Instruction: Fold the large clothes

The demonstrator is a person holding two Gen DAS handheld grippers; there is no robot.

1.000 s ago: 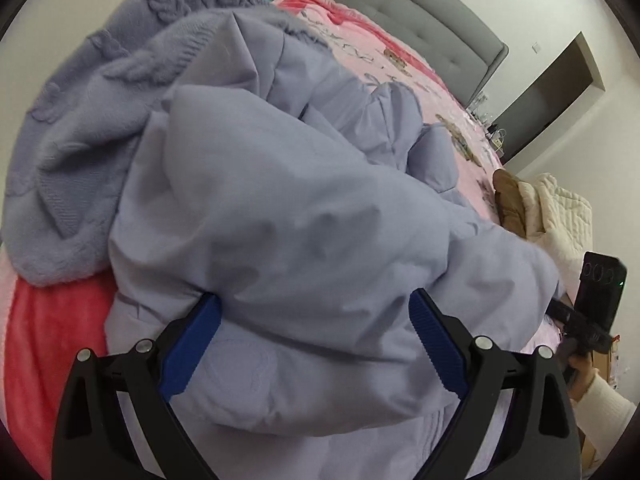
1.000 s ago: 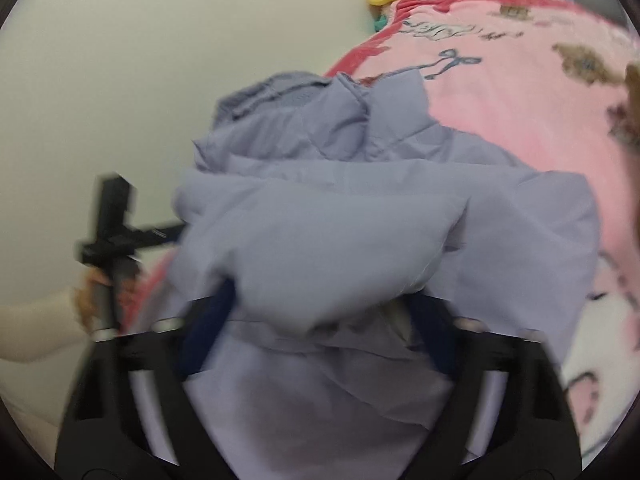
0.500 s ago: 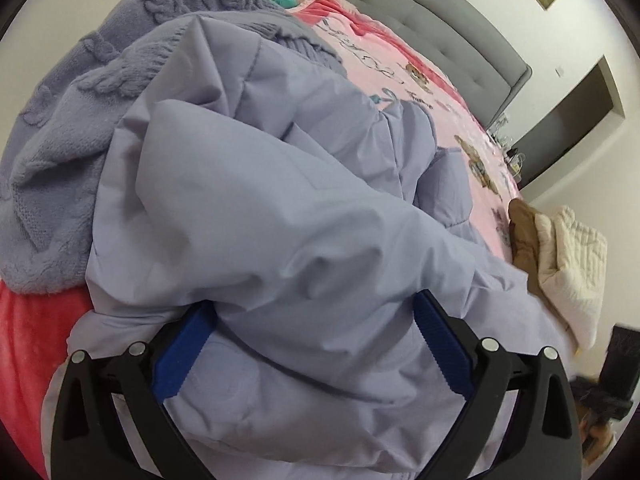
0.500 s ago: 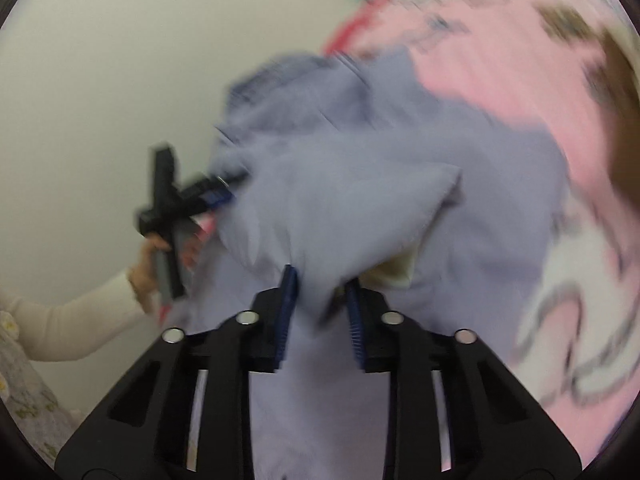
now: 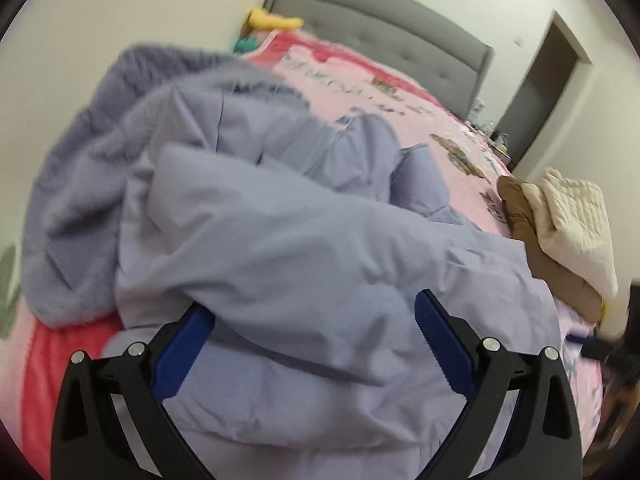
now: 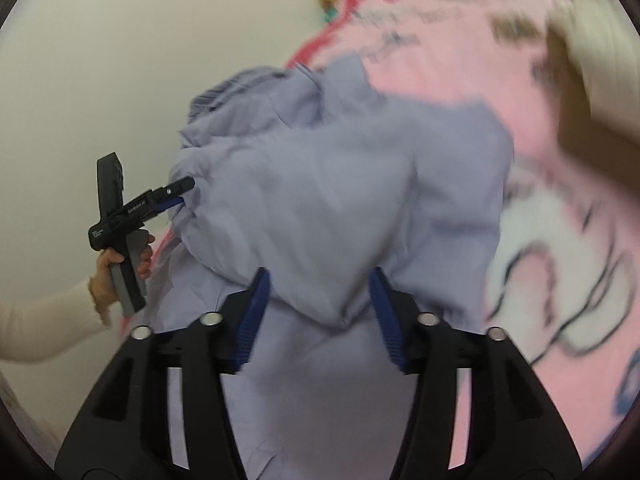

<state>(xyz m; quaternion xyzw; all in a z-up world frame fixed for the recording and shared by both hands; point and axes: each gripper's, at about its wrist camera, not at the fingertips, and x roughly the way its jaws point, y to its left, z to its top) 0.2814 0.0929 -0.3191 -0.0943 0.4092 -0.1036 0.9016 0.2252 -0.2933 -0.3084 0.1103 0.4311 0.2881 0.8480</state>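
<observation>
Now the jacket [image 5: 304, 240] lies bunched at the bed's [image 5: 440, 128] near edge, partly over a knit [image 5: 80, 184]. Both the left gripper [image 5: 314, 338] and right gripper [image 6: 318, 312] stand wide, fabric bulging between. Best to pinch one layer per side, then pull flat.

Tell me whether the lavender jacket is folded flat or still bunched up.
Bunched up. The lavender jacket lies in puffy, uneven heaps on the pink bedspread, with no flat layers.

Right wrist view motion-blurred; blanket [image 6: 460, 92] print unreadable. Jacket [image 5: 320, 264] folds hide left gripper [image 5: 312, 320] fingertips; jacket's lower part cut off by frame edge
</observation>
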